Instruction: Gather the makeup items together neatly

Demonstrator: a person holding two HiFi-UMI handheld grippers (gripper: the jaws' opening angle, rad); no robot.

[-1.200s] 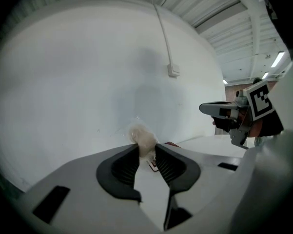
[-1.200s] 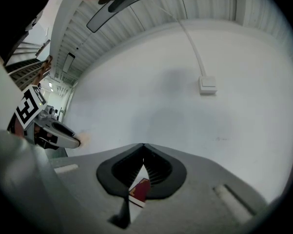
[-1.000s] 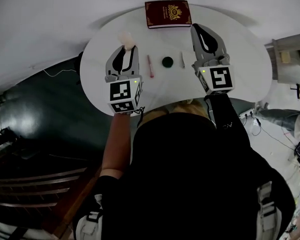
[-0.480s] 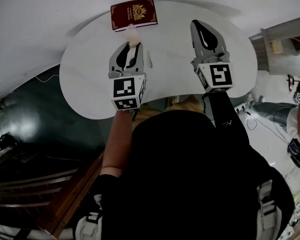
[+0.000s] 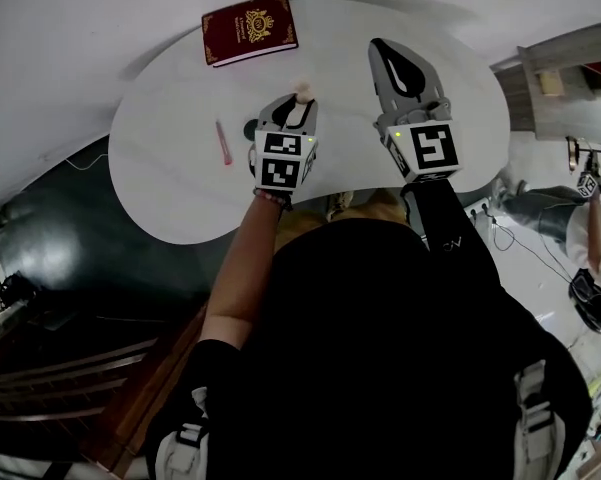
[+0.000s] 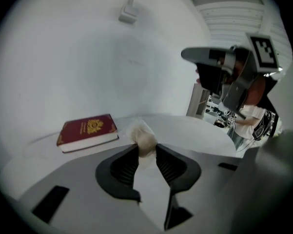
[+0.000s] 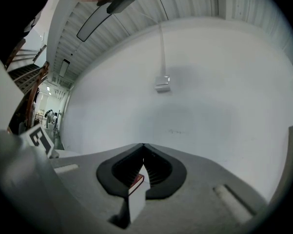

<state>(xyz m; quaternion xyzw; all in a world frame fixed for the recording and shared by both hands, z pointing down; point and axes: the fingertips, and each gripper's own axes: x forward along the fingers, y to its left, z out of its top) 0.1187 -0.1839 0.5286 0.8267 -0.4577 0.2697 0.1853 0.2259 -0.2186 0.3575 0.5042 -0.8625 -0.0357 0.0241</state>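
Step in hand, as judged: delivery of 1 item to the group. The left tool (image 5: 298,106) is clamped on a beige makeup sponge (image 6: 143,139) at its tips; the jaws have just been opening slightly, with the sponge between them and the pads pressing it. The sponge sits over the table (image 5: 170,188); contact with the surface cannot be confirmed. A dark round item (image 5: 250,128) lies just beside this tool at 9 o'clock, with a pink pencil (image 5: 223,142) further out the same way. A red book (image 5: 250,30) lies at 11 o'clock, well apart. The right tool (image 7: 144,147) has its jaws together and holds nothing. Next move, as judged: set the sponge beside the round item and release.
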